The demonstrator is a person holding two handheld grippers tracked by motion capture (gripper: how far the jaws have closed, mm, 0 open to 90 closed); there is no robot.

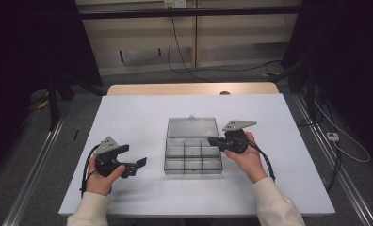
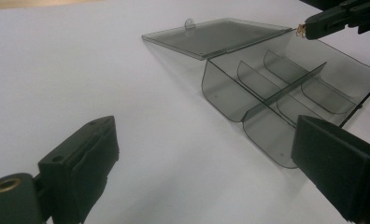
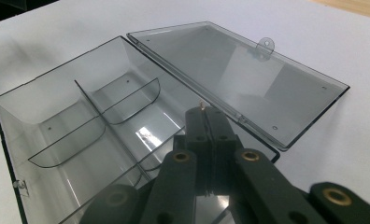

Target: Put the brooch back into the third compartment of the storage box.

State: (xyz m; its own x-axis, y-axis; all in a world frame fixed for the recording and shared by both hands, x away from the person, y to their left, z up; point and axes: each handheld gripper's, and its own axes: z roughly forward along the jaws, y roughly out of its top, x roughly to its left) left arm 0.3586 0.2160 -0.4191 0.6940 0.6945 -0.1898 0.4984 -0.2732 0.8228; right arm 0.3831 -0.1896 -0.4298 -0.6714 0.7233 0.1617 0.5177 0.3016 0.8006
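Lying mid-table, the smoky clear compartment box (image 1: pixel 193 157) has its long axis across the table (image 1: pixel 142 117), its lid (image 1: pixel 192 127) open flat on the far side. Right gripper (image 1: pixel 212 140), jaws together, pinches a tiny brass-coloured piece (image 2: pixel 301 31) over the box's right rear corner. Left gripper (image 1: pixel 138 165) rests left of the box, jaws apart.

A: Sleeves (image 1: pixel 274 200): cream, loose cuffs.
B: Each hand-held gripper (image 1: pixel 136 165) black; brass bushings at the pivots, grey three-cornered plate (image 1: pixel 239 125) on top.
A: Black cable (image 1: pixel 265 162) trails from the right one (image 1: pixel 212 140).
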